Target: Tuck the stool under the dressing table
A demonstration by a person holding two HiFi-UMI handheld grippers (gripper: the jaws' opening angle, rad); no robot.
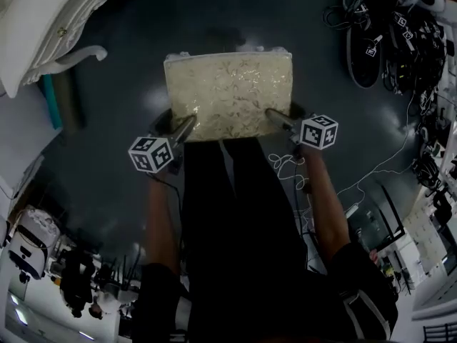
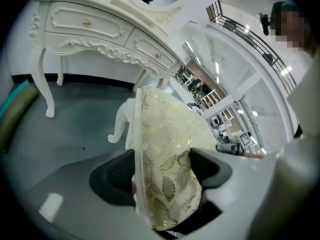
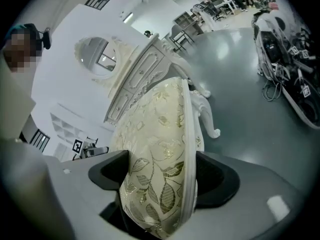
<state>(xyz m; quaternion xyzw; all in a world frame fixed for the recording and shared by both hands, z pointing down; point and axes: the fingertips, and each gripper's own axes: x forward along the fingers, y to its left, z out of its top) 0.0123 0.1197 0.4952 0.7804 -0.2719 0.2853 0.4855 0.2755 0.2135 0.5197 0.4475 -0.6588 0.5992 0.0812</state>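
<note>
Two grippers, the left gripper (image 1: 184,127) and the right gripper (image 1: 277,116), each pinch the near edge of the stool (image 1: 228,91), with its cushion squeezed between the jaws. The stool sits mid-frame in the head view, long side across. The dressing table (image 1: 43,20) stands well apart at upper left, nearer the left gripper. The stool's legs are hidden there, so I cannot tell whether they touch the floor (image 1: 107,120)

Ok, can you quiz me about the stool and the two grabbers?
1. True or false: the left gripper and the right gripper each clamp the stool.
2. In the head view, the dressing table is: A upper left, B lower right, C under the stool.
3. Fill in: the seat's gold pattern shows ____.
Key: 1 true; 2 A; 3 leaves.
</note>
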